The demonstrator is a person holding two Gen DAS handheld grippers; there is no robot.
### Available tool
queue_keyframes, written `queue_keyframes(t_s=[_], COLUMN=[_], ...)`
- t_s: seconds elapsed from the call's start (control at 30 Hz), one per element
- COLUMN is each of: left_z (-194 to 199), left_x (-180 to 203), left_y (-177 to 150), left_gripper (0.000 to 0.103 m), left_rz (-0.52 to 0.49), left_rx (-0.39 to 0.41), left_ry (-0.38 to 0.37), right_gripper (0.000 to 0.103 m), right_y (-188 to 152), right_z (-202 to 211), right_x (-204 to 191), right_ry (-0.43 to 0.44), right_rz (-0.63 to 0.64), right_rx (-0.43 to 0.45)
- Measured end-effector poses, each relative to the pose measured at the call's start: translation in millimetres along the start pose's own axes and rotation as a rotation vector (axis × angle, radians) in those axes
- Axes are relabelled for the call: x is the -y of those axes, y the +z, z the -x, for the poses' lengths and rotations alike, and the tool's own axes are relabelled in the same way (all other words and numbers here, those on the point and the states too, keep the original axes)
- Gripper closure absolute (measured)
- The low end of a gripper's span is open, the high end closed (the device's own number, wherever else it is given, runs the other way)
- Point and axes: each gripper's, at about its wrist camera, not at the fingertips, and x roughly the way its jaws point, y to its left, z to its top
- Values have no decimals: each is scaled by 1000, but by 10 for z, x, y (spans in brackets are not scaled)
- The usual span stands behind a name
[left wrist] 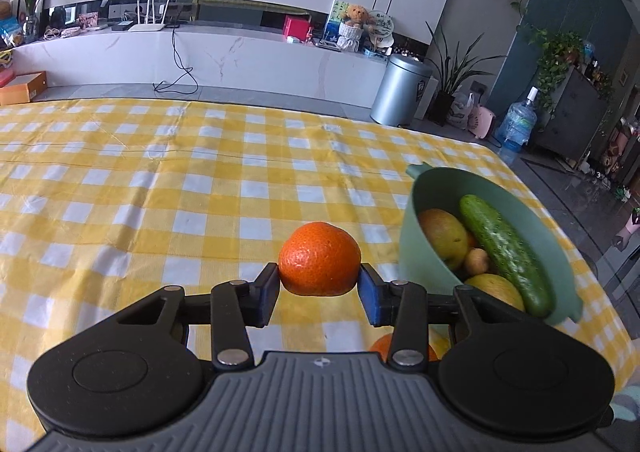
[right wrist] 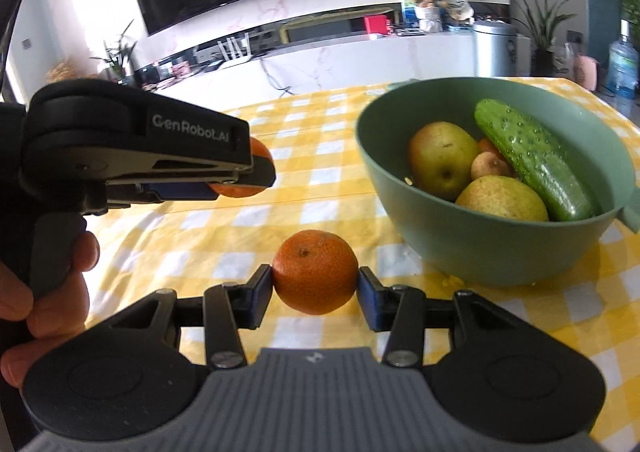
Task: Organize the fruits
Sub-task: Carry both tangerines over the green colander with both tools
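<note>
A mandarin is pinched between the pads of the left gripper and a second mandarin in the right gripper, both held above the checked cloth, so a carry into the green bowl is probably called for next.

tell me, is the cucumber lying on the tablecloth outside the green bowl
No, the cucumber lies inside the green bowl, resting on the pears, not on the tablecloth.
</note>
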Motion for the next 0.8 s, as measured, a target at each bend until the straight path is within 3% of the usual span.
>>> queue_keyframes(t_s=[0.43,0.8], left_z=[526,518], left_x=[355,845], left_y=[-104,-59], left_gripper=[56,55], left_rz=[-29,-156], left_rx=[44,39], left_ry=[-43,-122], right_gripper=[60,60], right_y=[45,330], right_z=[685,1259], right_x=[95,536], right_ry=[81,21], right_rz=[64,135], right_rx=[20,100])
